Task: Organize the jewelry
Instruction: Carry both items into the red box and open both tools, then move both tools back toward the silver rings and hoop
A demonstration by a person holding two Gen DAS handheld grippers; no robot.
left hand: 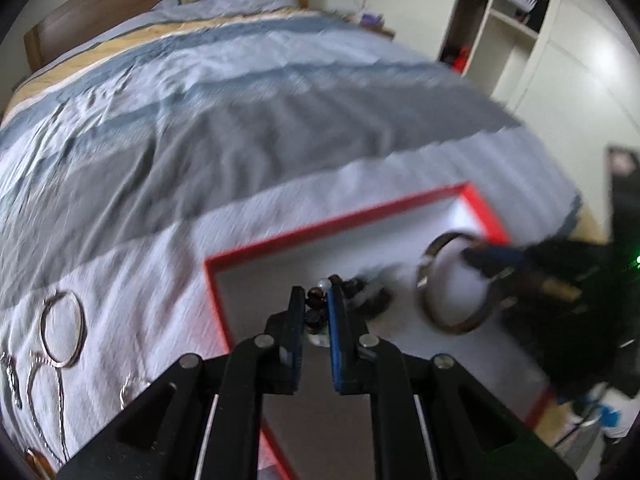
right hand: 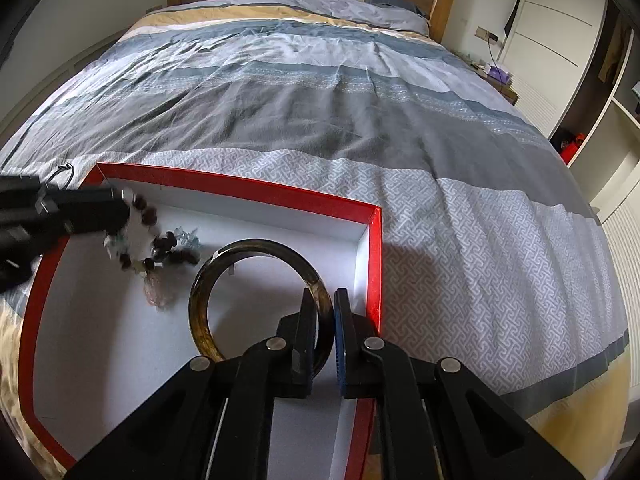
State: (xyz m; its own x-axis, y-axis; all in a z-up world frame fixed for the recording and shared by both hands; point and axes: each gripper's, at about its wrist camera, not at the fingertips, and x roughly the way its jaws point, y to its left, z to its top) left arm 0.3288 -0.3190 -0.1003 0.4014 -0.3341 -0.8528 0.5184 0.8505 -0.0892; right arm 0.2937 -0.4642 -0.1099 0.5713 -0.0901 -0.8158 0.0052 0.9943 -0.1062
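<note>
- Our right tool (right hand: 324,308) is clamped across the rim of the dark bangle (right hand: 224,276), inside the red box (right hand: 374,264) near its right wall. We cannot tell whether the far side of the ring rests on the white floor.
- Our left tool (left hand: 316,304) pinches the beaded bracelet (left hand: 314,300) between its fingers, and the loose end trails toward a small heap of beads (right hand: 180,250) on the box floor.
- Step in hand, as we judge it: both pieces are being set into the box.
- Next move calls for lowering each piece flat, parting the fingers and lifting straight up so that nothing snags.
- Outward on the bed (left hand: 240,120), left of the box: silver hoops and chain (left hand: 60,328), not yet collected.
</note>
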